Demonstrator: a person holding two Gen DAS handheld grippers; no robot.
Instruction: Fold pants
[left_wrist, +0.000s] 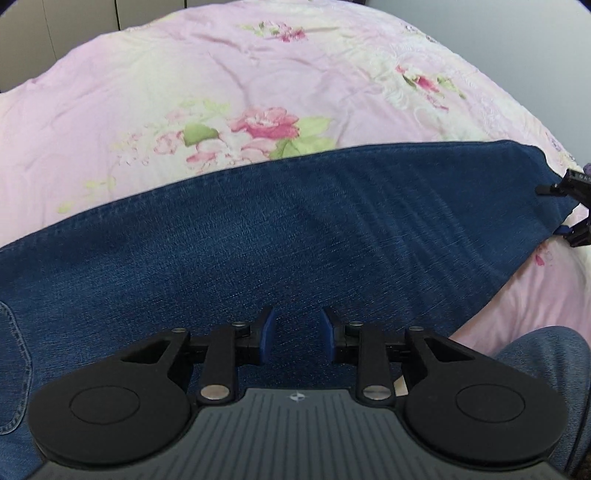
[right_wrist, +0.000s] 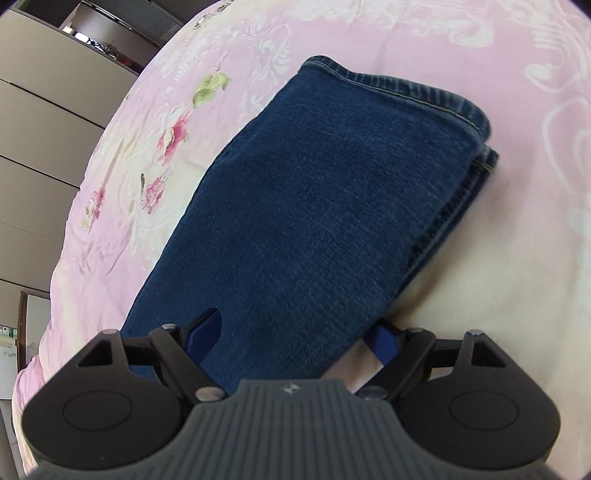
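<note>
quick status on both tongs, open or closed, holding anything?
Left tongs: open, holding nothing, over the jeans.
Right tongs: open wide, straddling the folded leg end, not clamped on it.

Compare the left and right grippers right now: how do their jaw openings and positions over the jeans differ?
The left gripper has a narrow gap between its blue pads; the right gripper is spread much wider. The left sits over the middle of the jeans with denim beneath both pads; the right straddles the leg, one pad over denim, the other just past its edge, over the pink floral bedspread. Both are open and grip no fabric.
</note>
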